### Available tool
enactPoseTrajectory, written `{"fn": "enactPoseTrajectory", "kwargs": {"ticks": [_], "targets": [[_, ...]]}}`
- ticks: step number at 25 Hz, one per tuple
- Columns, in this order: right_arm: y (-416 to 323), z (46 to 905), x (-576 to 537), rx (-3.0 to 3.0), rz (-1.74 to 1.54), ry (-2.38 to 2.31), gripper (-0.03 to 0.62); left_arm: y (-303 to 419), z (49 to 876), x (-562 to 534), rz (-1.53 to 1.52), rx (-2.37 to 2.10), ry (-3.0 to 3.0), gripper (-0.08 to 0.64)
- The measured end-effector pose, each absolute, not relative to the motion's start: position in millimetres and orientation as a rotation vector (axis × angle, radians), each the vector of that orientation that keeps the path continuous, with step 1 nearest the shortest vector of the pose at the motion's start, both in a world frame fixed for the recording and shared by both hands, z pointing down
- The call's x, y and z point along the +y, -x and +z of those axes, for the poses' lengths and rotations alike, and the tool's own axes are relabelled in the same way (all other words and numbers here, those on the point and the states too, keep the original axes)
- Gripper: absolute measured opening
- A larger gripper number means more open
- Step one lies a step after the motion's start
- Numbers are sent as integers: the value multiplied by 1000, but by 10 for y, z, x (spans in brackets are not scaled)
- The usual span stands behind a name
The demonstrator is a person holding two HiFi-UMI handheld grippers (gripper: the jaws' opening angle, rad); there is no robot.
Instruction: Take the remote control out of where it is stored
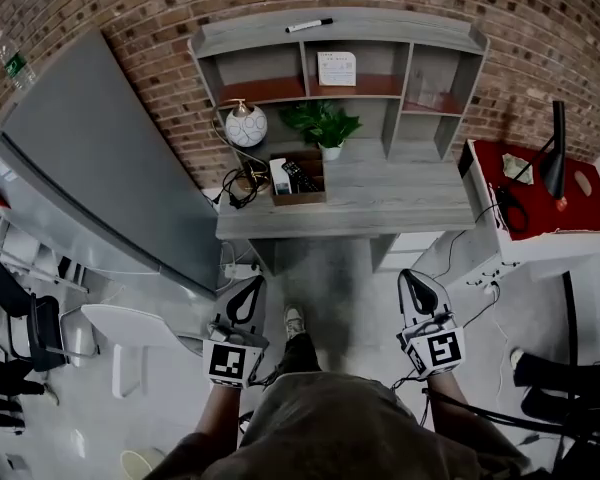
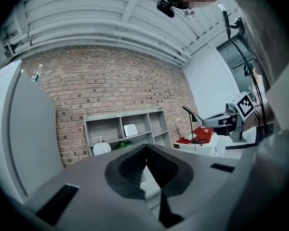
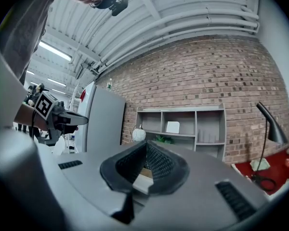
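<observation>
A grey desk (image 1: 380, 203) with a shelf unit (image 1: 340, 63) stands against the brick wall ahead. On it sits a small brown box (image 1: 298, 196) holding a black remote control (image 1: 302, 176) and a white item (image 1: 279, 175). Both grippers hang over the floor, well short of the desk. My left gripper (image 1: 252, 282) (image 2: 146, 147) is shut with nothing in it. My right gripper (image 1: 408, 275) (image 3: 147, 143) is also shut and empty. Both point level toward the desk. In the two gripper views the box is mostly hidden behind the jaws.
A round white lamp (image 1: 246, 125), a potted plant (image 1: 323, 123) and cables (image 1: 240, 186) sit left of the box. A marker (image 1: 309, 25) lies on the shelf top. A large grey panel (image 1: 100, 168) leans at left, a red-topped table (image 1: 545, 183) with a black lamp (image 1: 557, 148) stands right.
</observation>
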State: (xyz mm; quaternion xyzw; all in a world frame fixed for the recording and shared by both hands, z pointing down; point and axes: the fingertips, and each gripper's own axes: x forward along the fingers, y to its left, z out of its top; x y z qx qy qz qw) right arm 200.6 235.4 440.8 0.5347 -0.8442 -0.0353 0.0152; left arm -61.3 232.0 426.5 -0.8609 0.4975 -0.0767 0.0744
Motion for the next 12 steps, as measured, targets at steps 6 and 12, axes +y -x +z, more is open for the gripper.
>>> {"fn": "enactPoseTrajectory", "kwargs": {"ticks": [6, 12], "targets": [[-1910, 4635, 2003, -2597, -42, -1660, 14, 791, 4435, 1968, -261, 1537, 2626, 11], [-1722, 4685, 1610, -2564, -18, -1638, 14, 899, 4426, 1523, -232, 1518, 2663, 11]]}}
